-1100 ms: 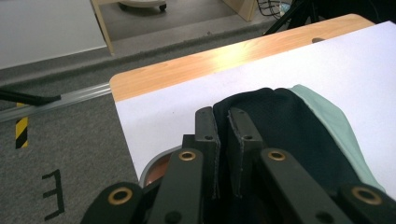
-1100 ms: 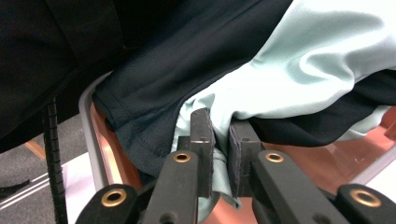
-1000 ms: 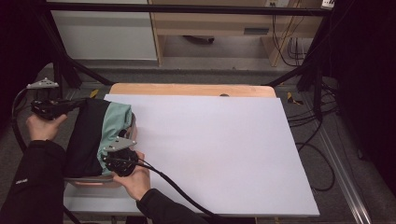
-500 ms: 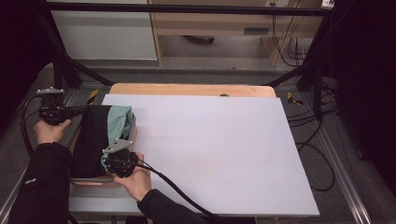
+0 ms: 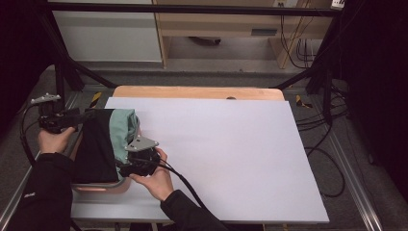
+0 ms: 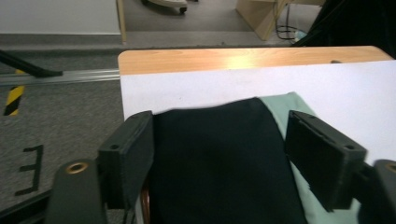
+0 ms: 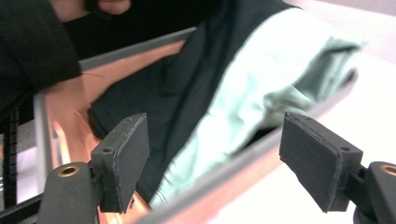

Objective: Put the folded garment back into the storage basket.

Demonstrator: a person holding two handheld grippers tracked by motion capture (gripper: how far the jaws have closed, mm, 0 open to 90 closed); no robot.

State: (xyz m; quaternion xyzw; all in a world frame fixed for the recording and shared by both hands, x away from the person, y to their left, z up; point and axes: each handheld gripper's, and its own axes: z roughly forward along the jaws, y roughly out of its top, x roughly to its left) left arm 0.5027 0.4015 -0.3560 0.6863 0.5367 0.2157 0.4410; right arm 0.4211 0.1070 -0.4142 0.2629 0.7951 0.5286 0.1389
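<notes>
Left claw (image 5: 72,117) is hanging just over the far-left end of the black garment (image 5: 96,149), jaws having just been opening, now released, nothing pinched. The garment is lying folded in the pink tray (image 5: 103,186) at the counter's (image 5: 231,159) left edge, beside the mint-green garment (image 5: 121,130). Right claw (image 5: 126,169) is sitting at the tray's near rim, jaws likewise just opened and released, cloth ahead but ungripped. Step looks like a drop-off into the tray finishing; the next move is likely calling for lifting both claws clear. The tray rim is crowding the right claw; the white sheet (image 5: 226,144) is lying bare to the right.
</notes>
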